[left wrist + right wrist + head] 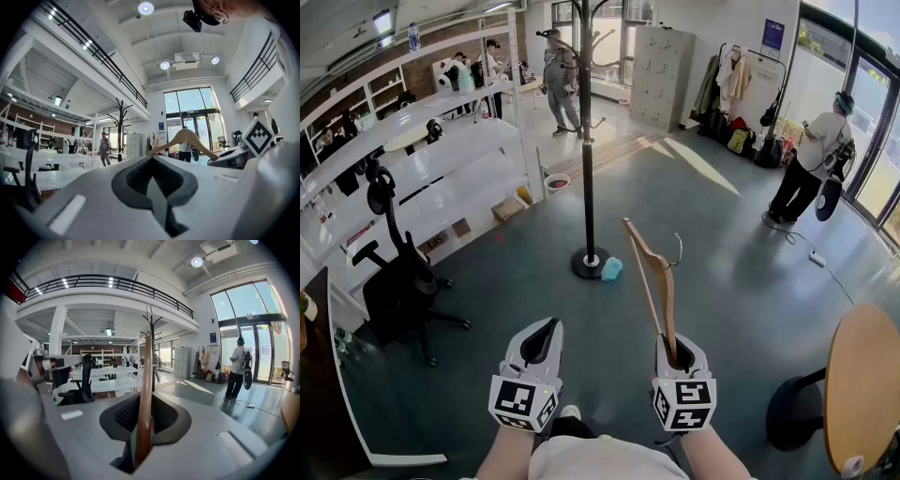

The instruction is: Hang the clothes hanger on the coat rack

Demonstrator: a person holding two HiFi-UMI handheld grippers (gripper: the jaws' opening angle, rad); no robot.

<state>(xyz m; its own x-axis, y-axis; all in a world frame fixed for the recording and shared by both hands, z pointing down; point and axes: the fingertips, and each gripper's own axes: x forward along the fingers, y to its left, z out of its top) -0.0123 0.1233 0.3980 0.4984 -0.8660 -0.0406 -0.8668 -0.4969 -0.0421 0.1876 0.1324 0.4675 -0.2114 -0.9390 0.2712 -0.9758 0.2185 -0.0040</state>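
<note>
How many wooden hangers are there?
1. The wooden hanger is pinched in the right tongs and sticks up toward the coat rack. More may be hidden among the clothes by the far wall, which are too small to tell.

A grey-green polished floor [712,272] runs across a tall, bright hall, with long white shelving [441,178] and a black office chair [394,272] along one side. Grey lockers [661,75] stand against the far white wall, and a round wooden table [862,384] sits near the other side. Tall windows [243,333] let in daylight below a black-railed mezzanine [103,284] and round ceiling lights [146,8].
</note>
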